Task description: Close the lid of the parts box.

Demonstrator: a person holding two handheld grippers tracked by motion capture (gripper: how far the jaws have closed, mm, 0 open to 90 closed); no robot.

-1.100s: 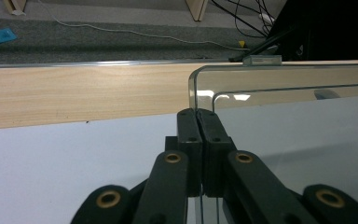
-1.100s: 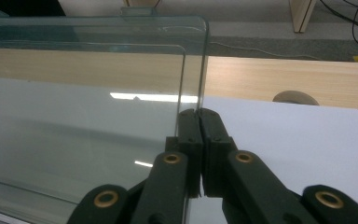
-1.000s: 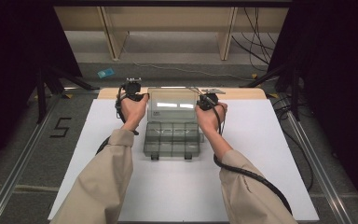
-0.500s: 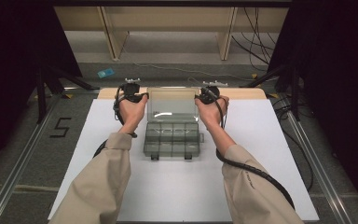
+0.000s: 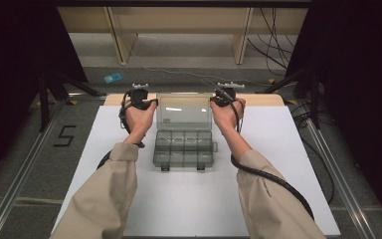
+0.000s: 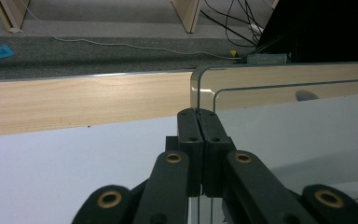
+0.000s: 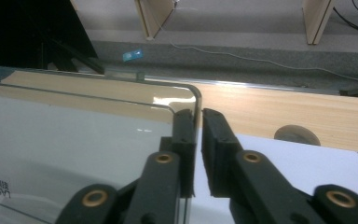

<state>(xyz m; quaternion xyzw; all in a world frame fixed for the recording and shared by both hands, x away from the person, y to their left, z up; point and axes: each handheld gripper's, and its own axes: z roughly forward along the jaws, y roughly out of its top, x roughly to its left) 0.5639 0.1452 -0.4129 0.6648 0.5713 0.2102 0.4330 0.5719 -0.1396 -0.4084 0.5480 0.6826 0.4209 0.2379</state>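
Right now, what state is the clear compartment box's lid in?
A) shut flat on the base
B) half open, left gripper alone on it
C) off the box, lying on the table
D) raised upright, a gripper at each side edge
D: in the high view the lid stands upright behind the base, with the left gripper at its left edge and the right gripper at its right edge.

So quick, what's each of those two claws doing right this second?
Left gripper: closed on the left edge of the clear lid.
Right gripper: jaws just closing around the lid's right edge, a small gap still showing.
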